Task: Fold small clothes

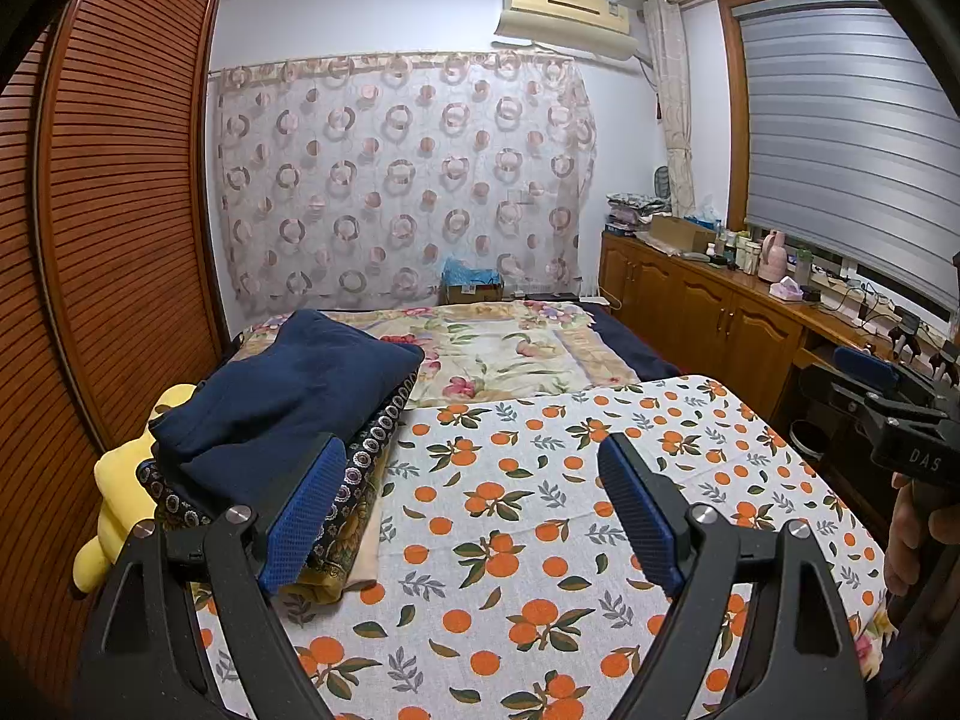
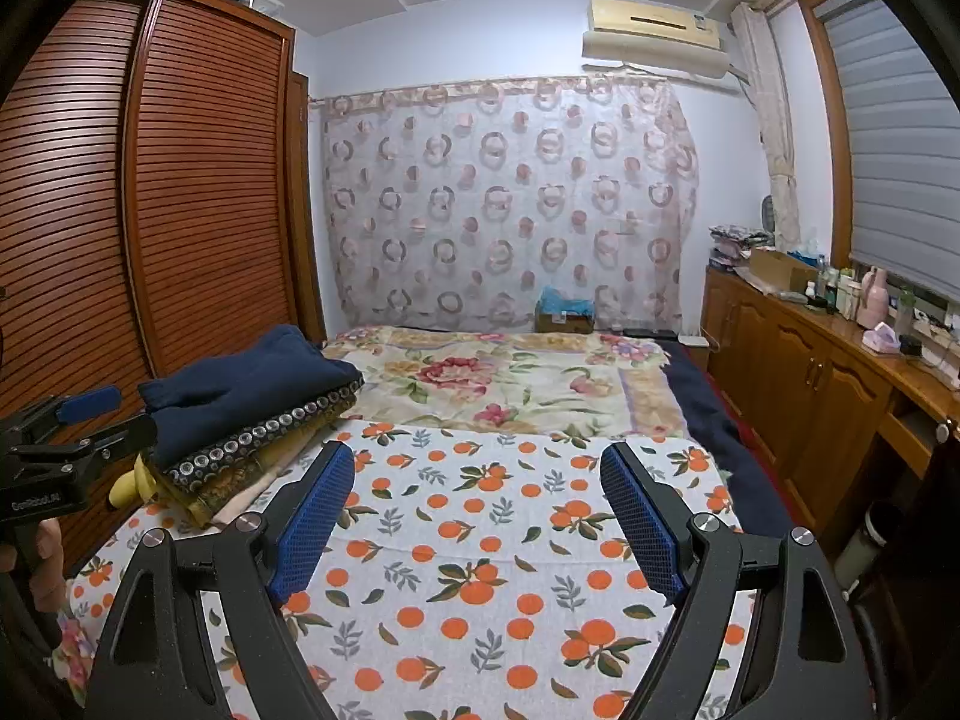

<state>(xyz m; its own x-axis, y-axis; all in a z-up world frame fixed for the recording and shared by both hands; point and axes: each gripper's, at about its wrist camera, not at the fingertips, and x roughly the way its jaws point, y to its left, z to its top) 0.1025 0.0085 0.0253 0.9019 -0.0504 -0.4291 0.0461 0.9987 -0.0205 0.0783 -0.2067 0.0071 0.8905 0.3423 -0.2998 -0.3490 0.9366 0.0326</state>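
At left of both frames, on the orange-print sheet (image 1: pixel 540 480): stack of clothes (image 1: pixel 282 420), navy piece on top, long axis running toward the frame's upper right. Left gripper (image 1: pixel 474 510) spread wide, holding nothing, left finger just beside the stack's near end. Right gripper (image 2: pixel 480 516) equally spread and bare, stack well off to its upper left, so probably the left one's reach.
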